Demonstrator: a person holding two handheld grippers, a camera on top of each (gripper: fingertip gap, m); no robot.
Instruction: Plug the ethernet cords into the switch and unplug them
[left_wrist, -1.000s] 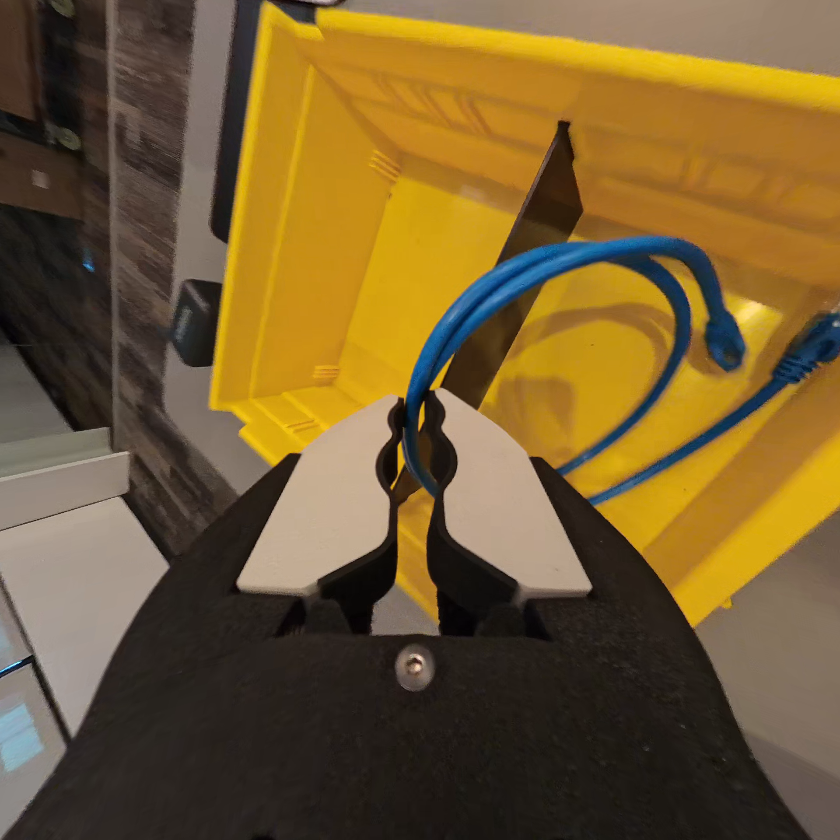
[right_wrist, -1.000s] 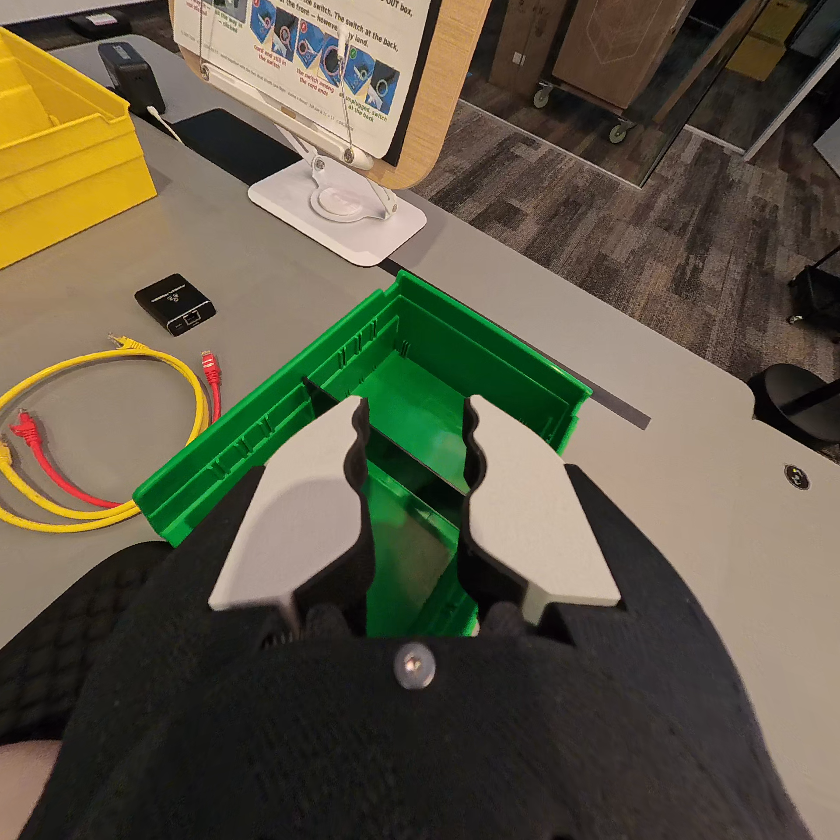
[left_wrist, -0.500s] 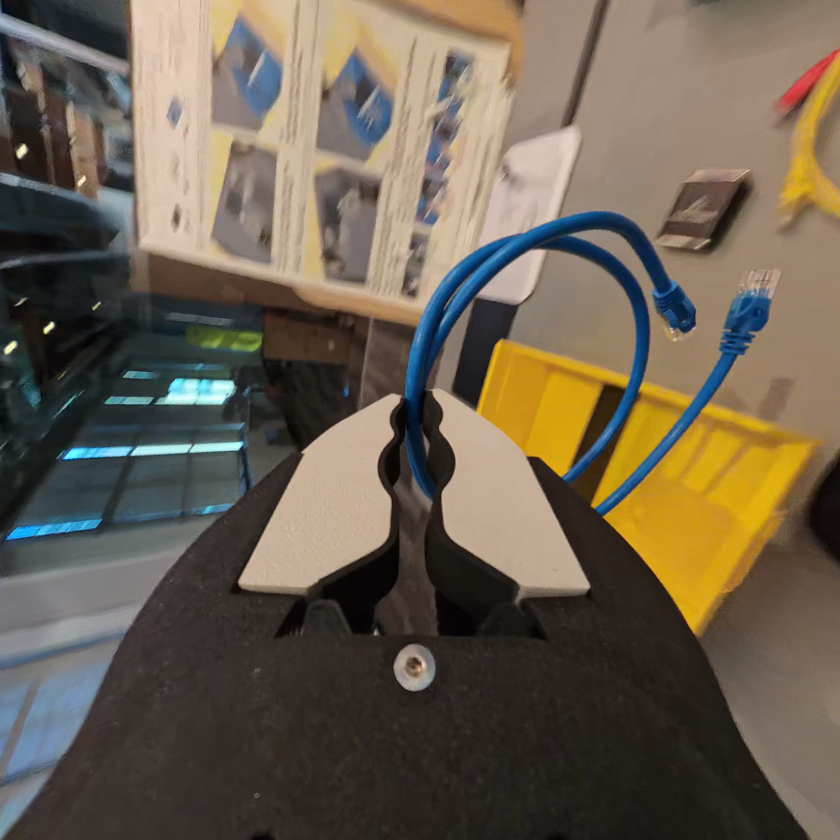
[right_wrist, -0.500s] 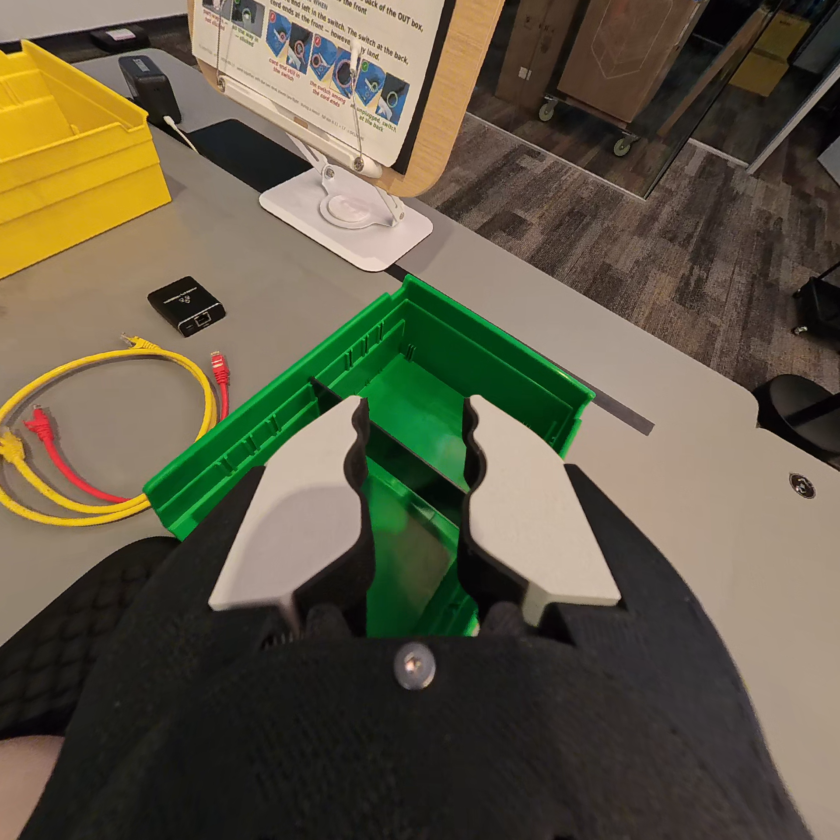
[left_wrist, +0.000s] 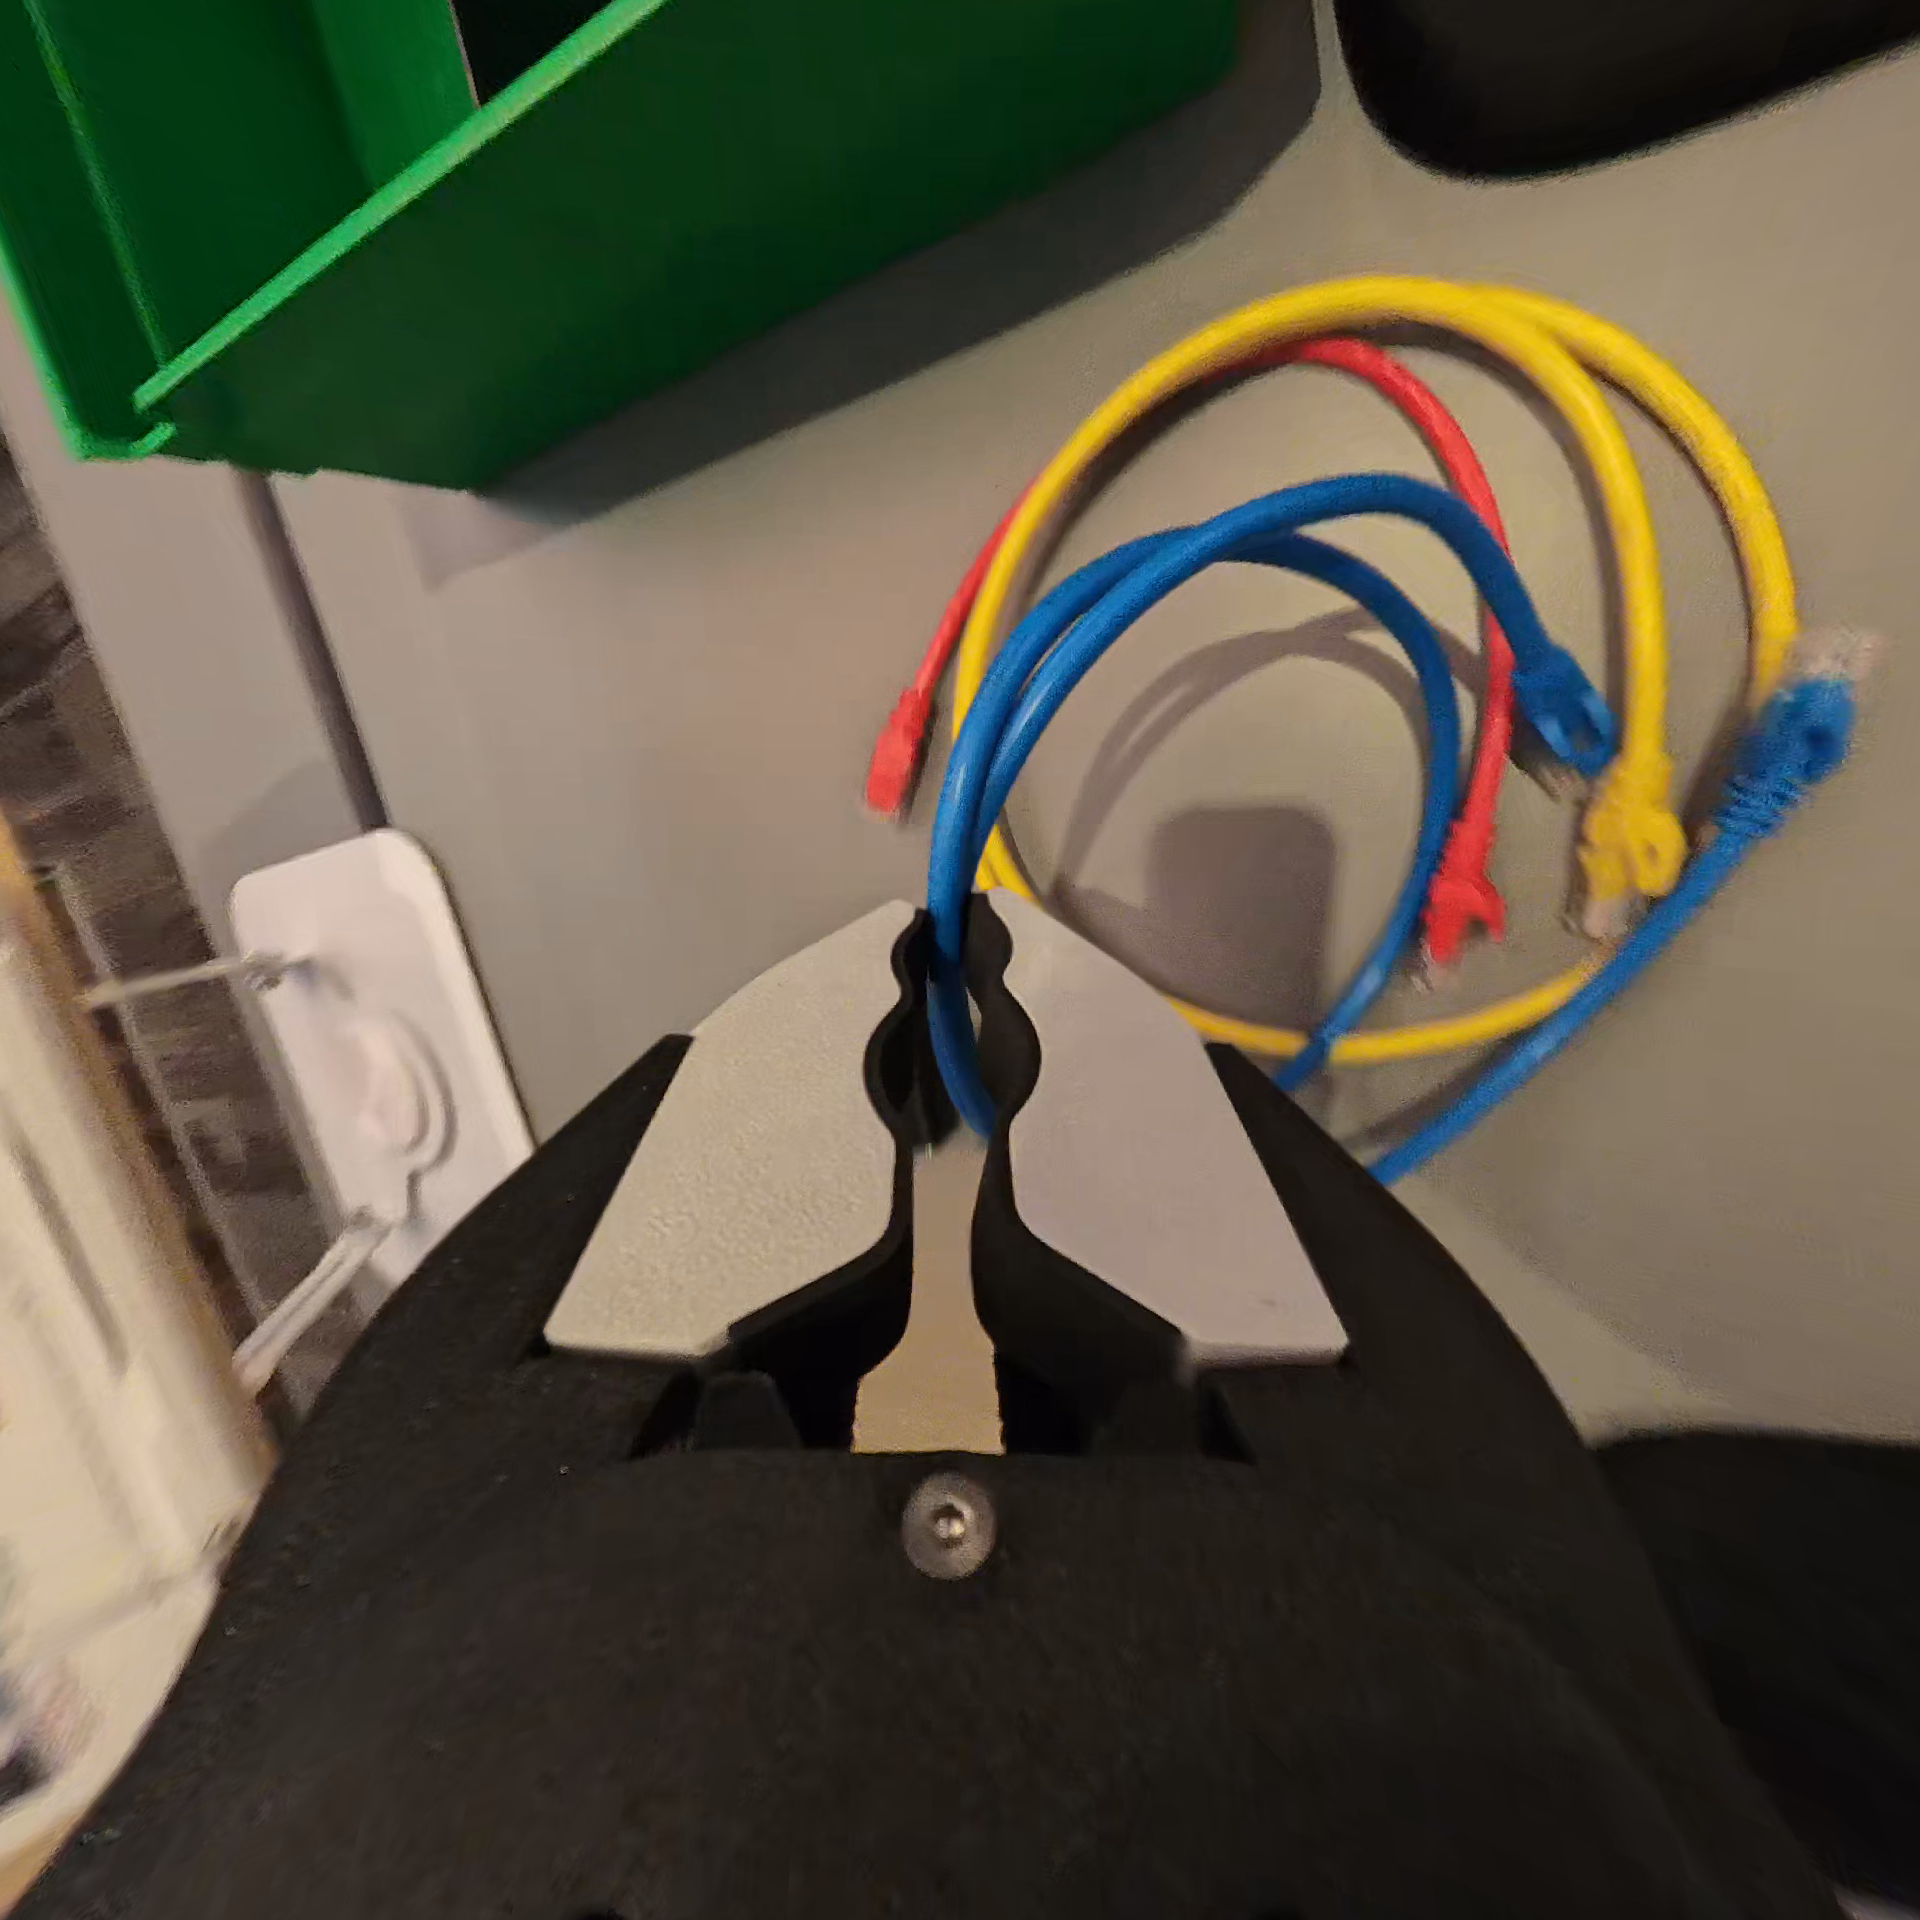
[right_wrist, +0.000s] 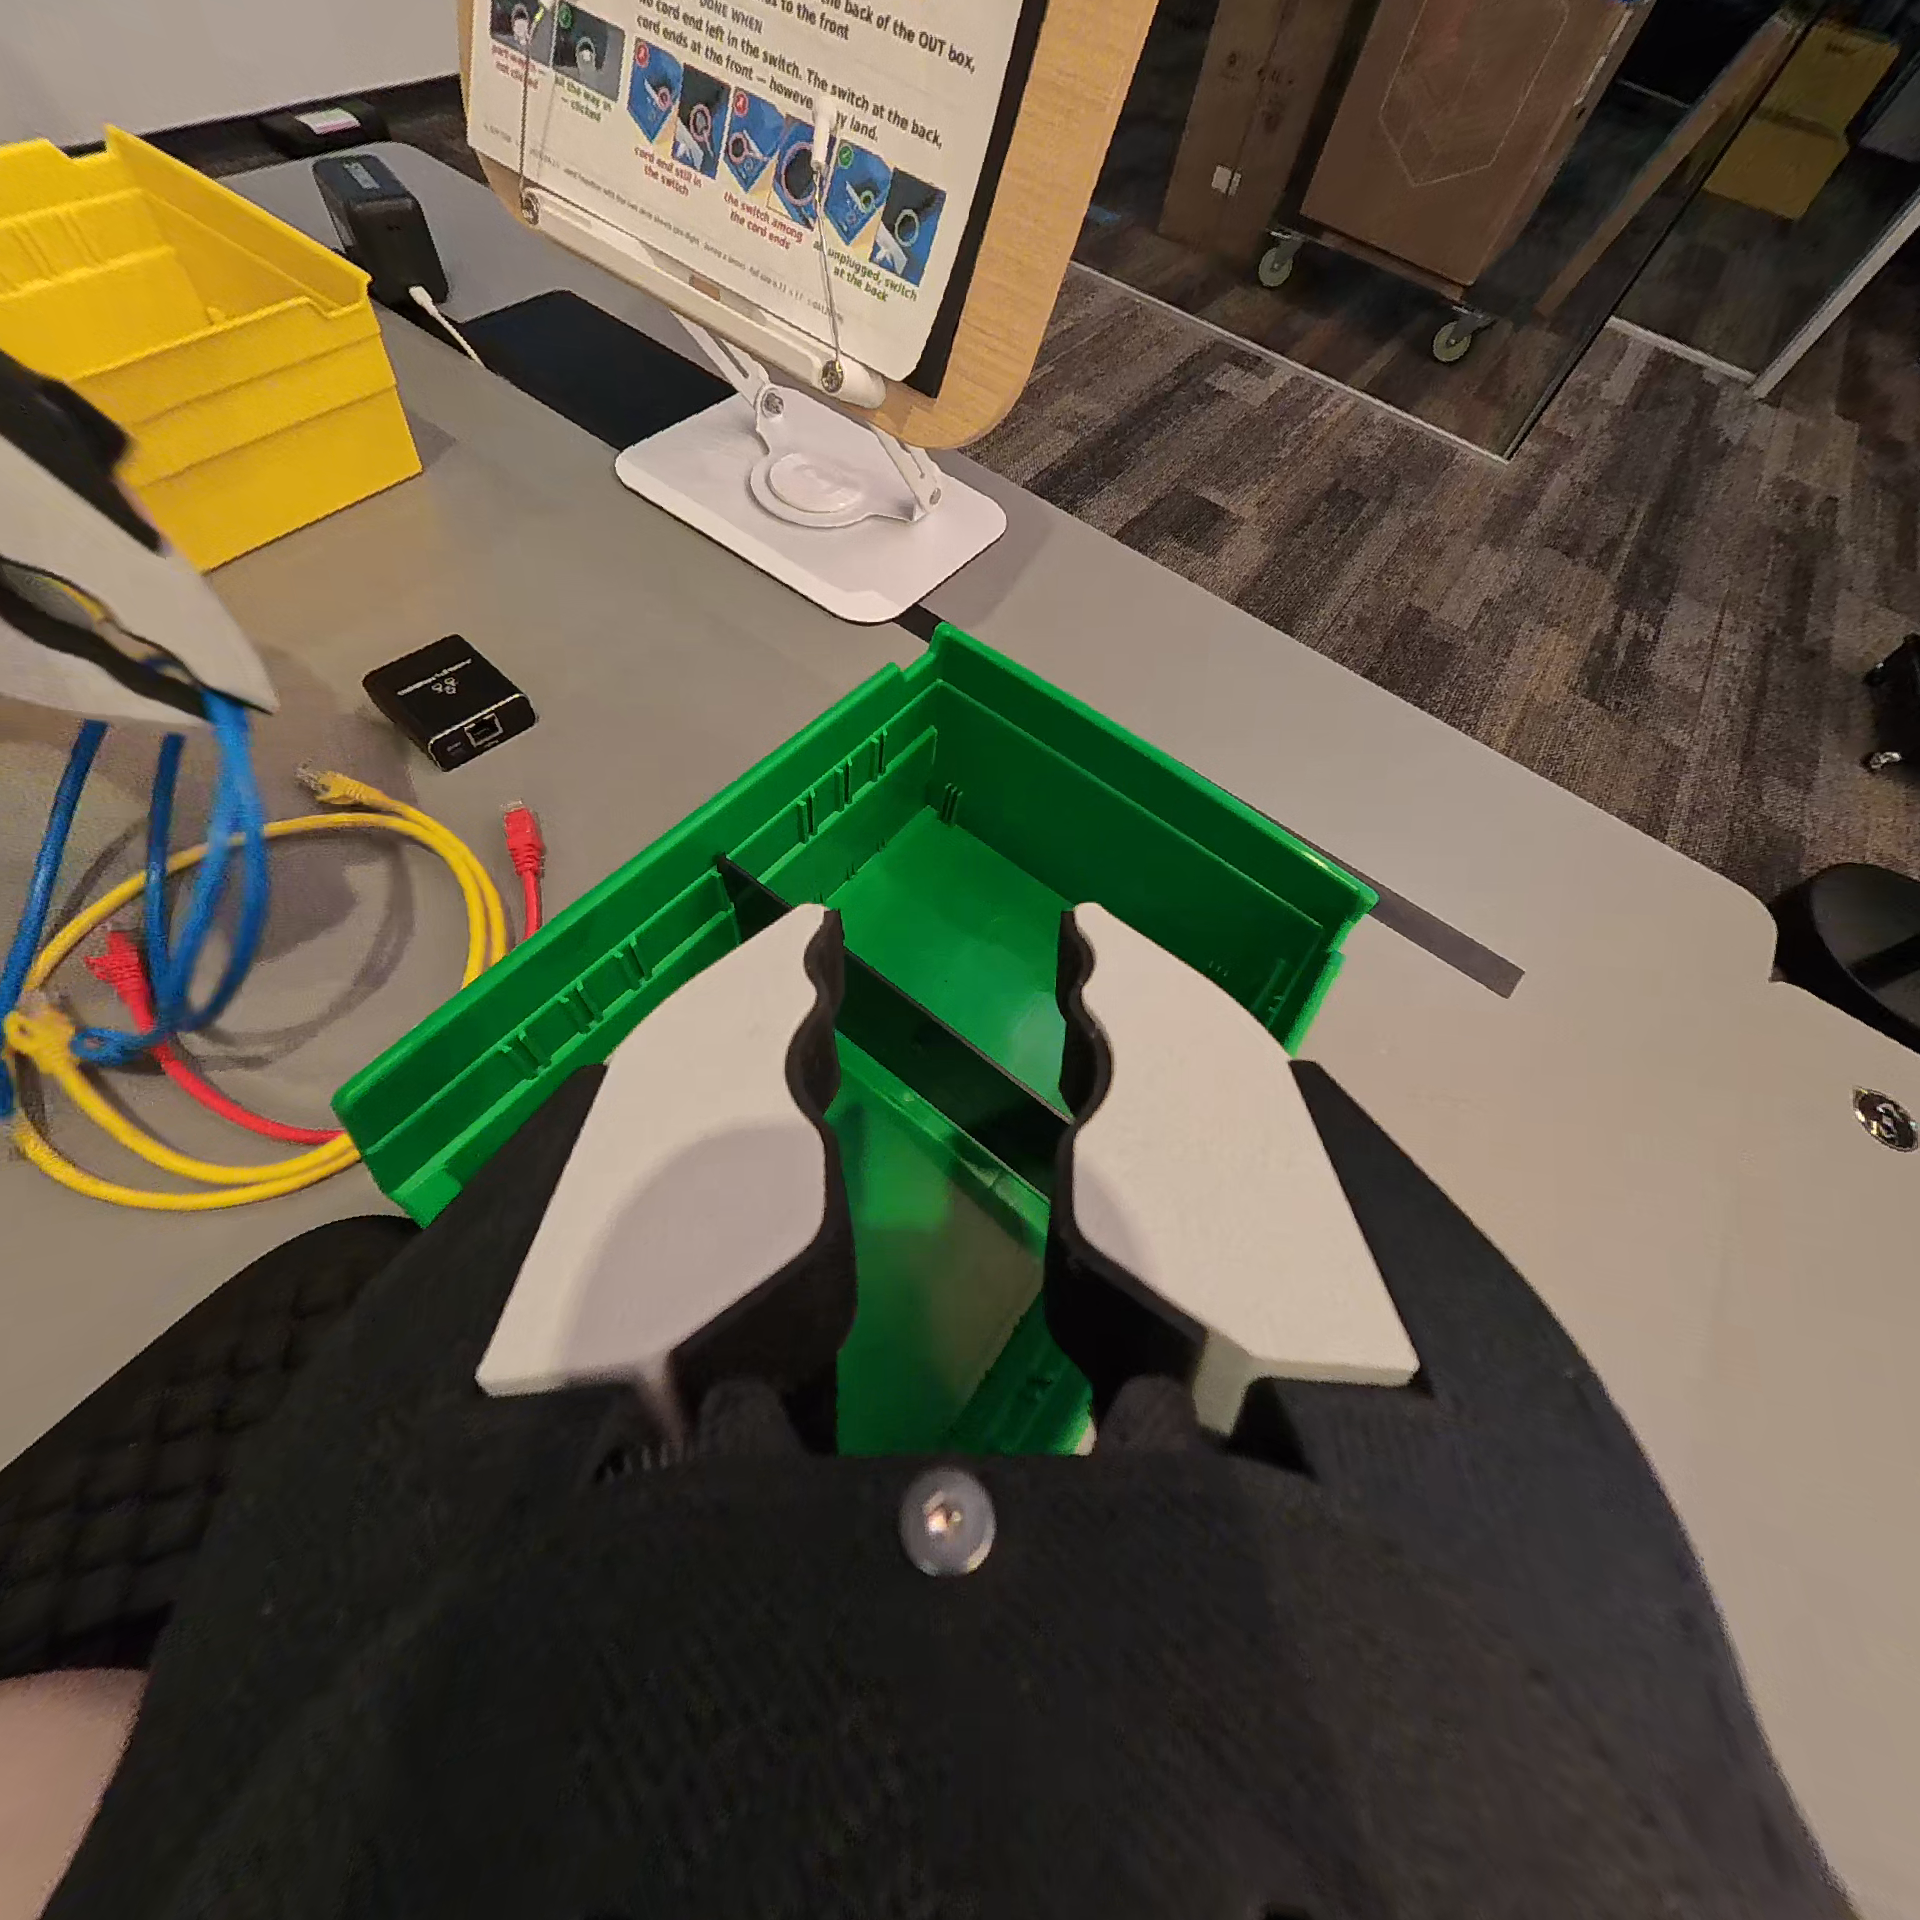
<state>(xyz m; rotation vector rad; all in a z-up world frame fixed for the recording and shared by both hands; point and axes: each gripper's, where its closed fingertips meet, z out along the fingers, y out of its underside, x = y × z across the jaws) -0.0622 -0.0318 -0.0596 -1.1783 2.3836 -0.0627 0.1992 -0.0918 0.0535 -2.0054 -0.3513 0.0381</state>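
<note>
1. We see the blue ethernet cord (left_wrist: 1226, 540) pinched in the left tongs (left_wrist: 951, 920), its two strands pressed between the black pads (left_wrist: 997, 997) near the tips. It hangs above the desk (left_wrist: 623, 727) in a loop, both blue plugs dangling free to the right.
2. In the right wrist view the same cord (right_wrist: 223, 831) droops from the left tongs (right_wrist: 156, 675) at the left edge of the picture, over the cords lying on the desk.
3. The yellow cord (left_wrist: 1621, 499) and the red cord (left_wrist: 1455, 457) lie coiled together flat on the desk under the blue loop; none of their plugs sits in anything.
4. The switch (right_wrist: 449, 701), a small black box, rests on the desk just beyond those cords, with one port facing us and nothing plugged into it.
5. The right tongs (right_wrist: 945, 935) are spread wide, with nothing between them, and hover over the green bin (right_wrist: 623, 935), which stands just beside the coiled cords and has a black divider across it.
6. Farther off, we see a yellow bin (right_wrist: 260, 416) on the far left of the desk and an instruction board on a white stand (right_wrist: 831, 520) behind the switch.
</note>
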